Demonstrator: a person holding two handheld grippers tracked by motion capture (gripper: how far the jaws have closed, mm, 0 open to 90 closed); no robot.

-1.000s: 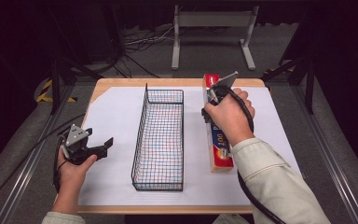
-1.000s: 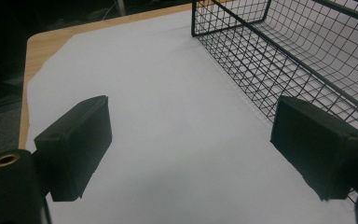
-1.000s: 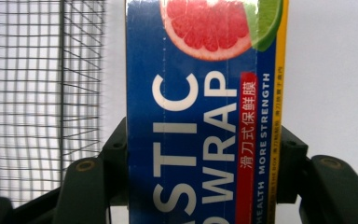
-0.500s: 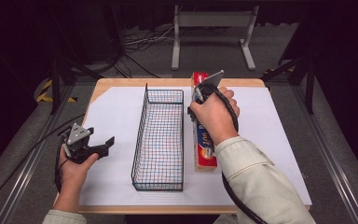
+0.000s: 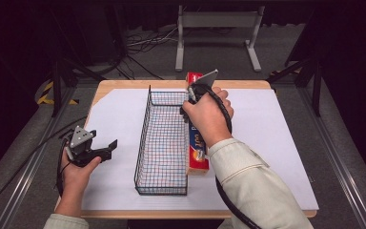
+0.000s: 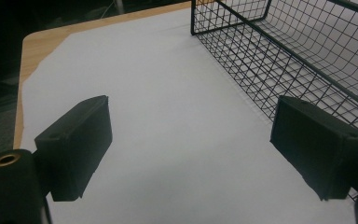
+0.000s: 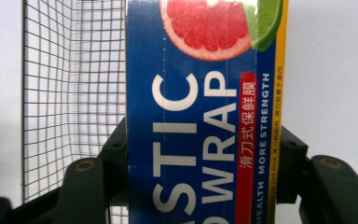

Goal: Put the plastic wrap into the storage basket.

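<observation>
- The right gripper is clamped on a long blue box of plastic wrap; in the right gripper view its two black jaws press against the box's long sides.
- The box runs lengthwise from this gripper back toward the person, its near end under the sleeve.
- Just beside the held box, on the side toward the other hand, stands a black wire basket; box and basket wall lie close together, and I cannot tell if they touch.
- The left gripper is held low, with its jaws wide apart and nothing between them.
- Ahead of the left gripper lies bare white paper, with the basket near its right jaw.
- Paper covers the wooden table.
</observation>
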